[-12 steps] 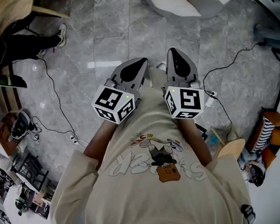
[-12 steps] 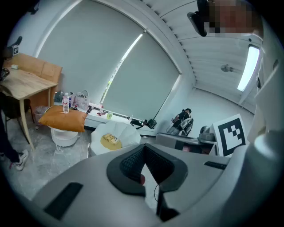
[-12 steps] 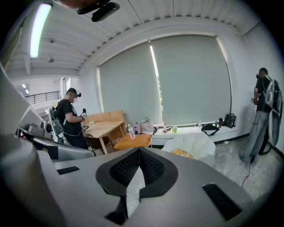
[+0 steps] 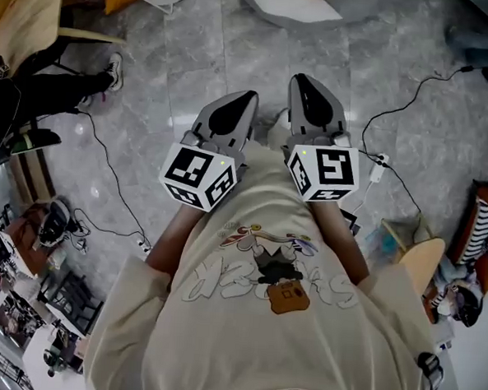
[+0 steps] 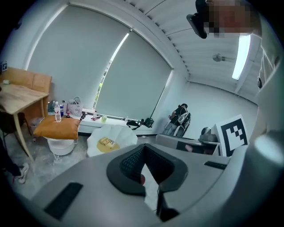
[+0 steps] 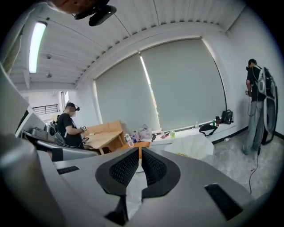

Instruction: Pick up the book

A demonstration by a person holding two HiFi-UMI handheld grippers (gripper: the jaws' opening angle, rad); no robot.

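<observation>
No book shows plainly in any view. A flat yellow item (image 5: pixel 106 143) lies on a white beanbag (image 5: pixel 113 135) across the room in the left gripper view; I cannot tell what it is. In the head view my left gripper (image 4: pixel 248 96) and right gripper (image 4: pixel 300 80) are held side by side in front of my torso, above a grey marble floor. Each points forward and slightly down. Both are shut with nothing between the pads, as the left gripper (image 5: pixel 143 150) and right gripper (image 6: pixel 139 151) show in their own views.
Black cables (image 4: pixel 113 182) trail over the floor on both sides. A wooden table (image 5: pixel 17 95) and an orange cushion (image 5: pixel 57 127) stand to the left. A seated person's legs (image 4: pixel 61 84) reach in at left. One person (image 6: pixel 257 106) stands by the window, another (image 6: pixel 69 126) at a table.
Both grippers keep nearly the same place, shut and side by side. Only the head view has shifted slightly over the floor.
</observation>
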